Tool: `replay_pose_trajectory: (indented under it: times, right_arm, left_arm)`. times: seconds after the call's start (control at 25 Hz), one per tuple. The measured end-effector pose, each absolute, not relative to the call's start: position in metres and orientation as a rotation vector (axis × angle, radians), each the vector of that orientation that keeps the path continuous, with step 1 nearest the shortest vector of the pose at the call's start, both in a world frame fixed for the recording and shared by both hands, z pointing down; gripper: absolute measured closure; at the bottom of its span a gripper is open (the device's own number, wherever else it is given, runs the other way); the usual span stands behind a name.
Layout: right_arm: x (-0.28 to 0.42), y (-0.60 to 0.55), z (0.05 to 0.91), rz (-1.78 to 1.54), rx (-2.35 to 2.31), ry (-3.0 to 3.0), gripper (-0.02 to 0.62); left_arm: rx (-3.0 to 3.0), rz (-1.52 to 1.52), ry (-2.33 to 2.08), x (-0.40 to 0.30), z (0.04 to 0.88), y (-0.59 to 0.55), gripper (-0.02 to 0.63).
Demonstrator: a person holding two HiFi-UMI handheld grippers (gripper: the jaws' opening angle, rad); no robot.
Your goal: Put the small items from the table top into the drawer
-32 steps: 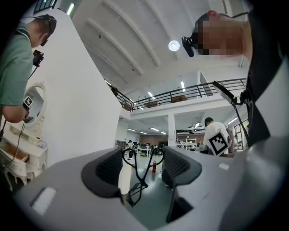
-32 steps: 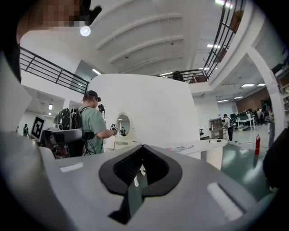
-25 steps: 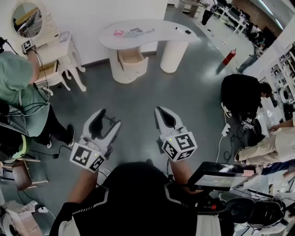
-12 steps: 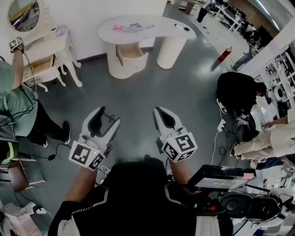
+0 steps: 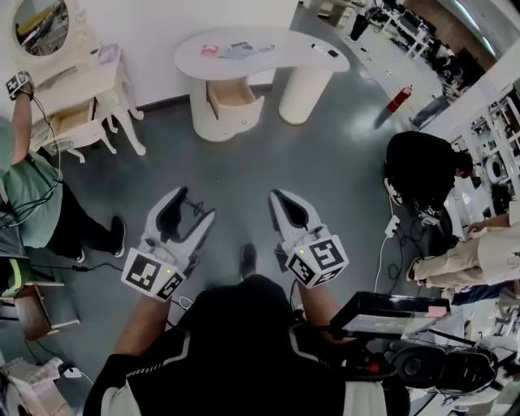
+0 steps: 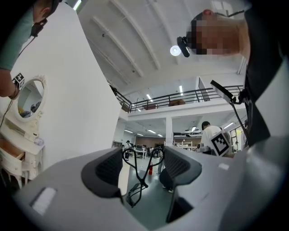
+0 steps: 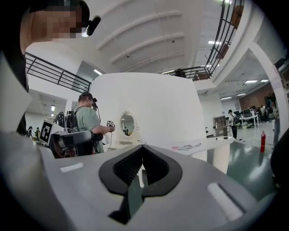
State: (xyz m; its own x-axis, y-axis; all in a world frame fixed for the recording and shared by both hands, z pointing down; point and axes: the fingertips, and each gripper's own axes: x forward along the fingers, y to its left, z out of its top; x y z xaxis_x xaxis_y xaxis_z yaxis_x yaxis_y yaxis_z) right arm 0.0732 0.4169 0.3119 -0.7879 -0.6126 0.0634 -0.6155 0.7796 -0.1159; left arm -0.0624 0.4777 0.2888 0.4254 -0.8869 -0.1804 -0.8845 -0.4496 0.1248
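While the small items (image 5: 236,51) lie on the counter (image 5: 280,58), above its open drawer (image 5: 231,96), the left gripper (image 5: 193,205) hangs well short of that counter, fingers released and empty, the right gripper (image 5: 281,198) alongside, fingers clenched together; item labels too small to read.

The table (image 5: 292,50) has a smooth white top with a soft satin sheen. Its open drawer (image 5: 233,96) shows pale, matt, wood-look board inside. In front of the table the floor (image 5: 325,162) is grey, smooth and glossy. Nearer than the table, the left gripper (image 5: 192,205) and right gripper (image 5: 280,199) have matt light-grey plastic shells and black ribbed pads (image 6: 108,169). Left of the table, a dresser (image 5: 89,89) looks cream-painted, and its mirror (image 5: 36,24) is glossy.
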Motion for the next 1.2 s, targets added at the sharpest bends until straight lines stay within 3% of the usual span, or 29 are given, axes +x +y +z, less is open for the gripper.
replay_pose_trajectory:
  times: [0.4,1.2]
  right_arm:
    - [0.075,0.32,0.298,0.178,0.954,-3.003,0.592]
    - [0.141,0.173,0.309,0.235,0.908,-3.04,0.592]
  left_arm:
    - [2.681,-0.298,-1.703,-0.057,0.265,0.398,0.322]
    - [2.603,-0.216,-1.721,0.012,0.275,0.248,0.324]
